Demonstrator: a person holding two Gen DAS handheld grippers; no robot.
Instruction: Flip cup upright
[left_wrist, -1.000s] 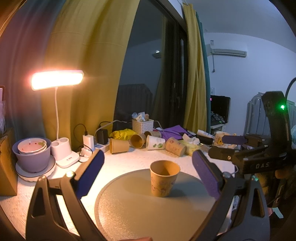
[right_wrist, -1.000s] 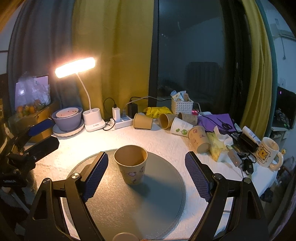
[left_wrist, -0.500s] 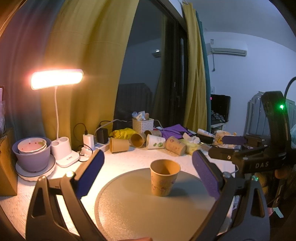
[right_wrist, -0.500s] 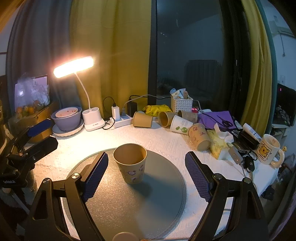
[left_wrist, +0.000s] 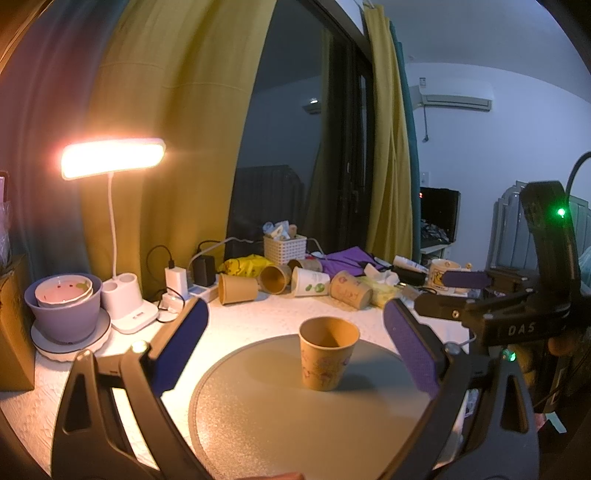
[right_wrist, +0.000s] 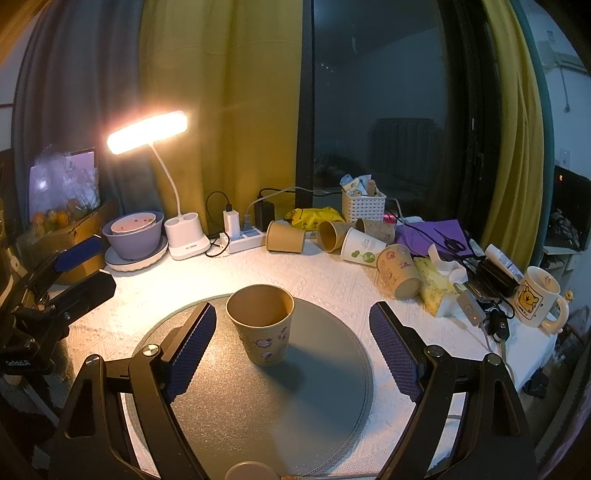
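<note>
A tan paper cup (left_wrist: 327, 354) with cartoon prints stands upright, mouth up, on the round grey mat (left_wrist: 258, 424); it also shows in the right wrist view (right_wrist: 261, 323) on the mat (right_wrist: 295, 398). My left gripper (left_wrist: 295, 343) is open and empty, fingers wide on either side of the cup and short of it. My right gripper (right_wrist: 291, 343) is open and empty, the cup between and just beyond its fingers. Each gripper shows in the other's view, the right one (left_wrist: 469, 291) and the left one (right_wrist: 77, 269).
Several paper cups (right_wrist: 354, 243) lie on their sides at the back of the white table. A lit desk lamp (right_wrist: 184, 240), purple bowls (right_wrist: 133, 236), a power strip (right_wrist: 243, 236), a white basket (right_wrist: 364, 205), a tissue pack (right_wrist: 439, 291) and a bear mug (right_wrist: 539, 299) stand around.
Both grippers have drifted very slightly; the cup stays upright on the mat and both stay open.
</note>
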